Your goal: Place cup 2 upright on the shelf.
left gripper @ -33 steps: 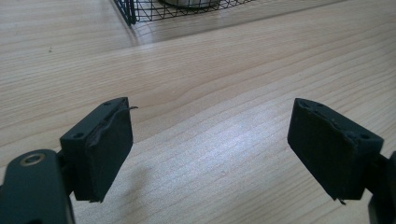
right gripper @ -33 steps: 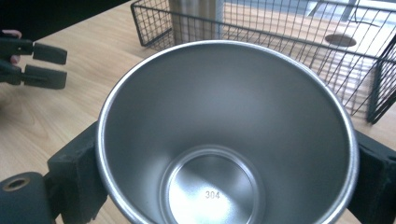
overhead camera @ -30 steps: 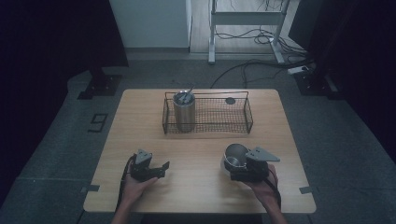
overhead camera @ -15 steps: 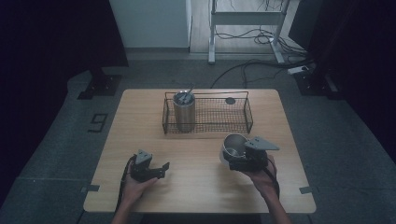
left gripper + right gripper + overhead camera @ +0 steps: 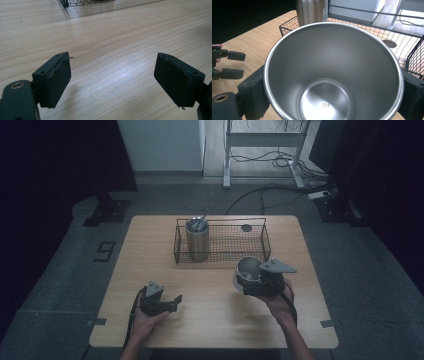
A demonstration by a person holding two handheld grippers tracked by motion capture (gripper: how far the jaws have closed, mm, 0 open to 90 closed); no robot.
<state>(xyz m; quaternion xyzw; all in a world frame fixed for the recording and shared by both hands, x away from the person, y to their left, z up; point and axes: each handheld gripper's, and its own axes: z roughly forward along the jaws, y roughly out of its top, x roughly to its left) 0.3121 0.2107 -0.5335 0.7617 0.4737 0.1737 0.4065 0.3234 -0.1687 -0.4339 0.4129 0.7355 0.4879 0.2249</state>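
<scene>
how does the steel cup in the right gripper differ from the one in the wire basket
The held steel cup is empty and tilted, clamped in the right gripper over the table. The basket cup stands upright in the wire basket with utensils inside. Both are plain brushed steel.

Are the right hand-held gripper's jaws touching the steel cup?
Touching. In the right gripper view, both black jaws of the right hand-held gripper press against the outer wall of the steel cup, one on each side.

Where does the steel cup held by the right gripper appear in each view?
High view: steel cup right of centre, in front of the wire basket.
Left gripper view: not in it; the basket's corner sits at the top edge.
Right gripper view: cup centre, between the fingers.
Shared landmark: the wire basket.
</scene>
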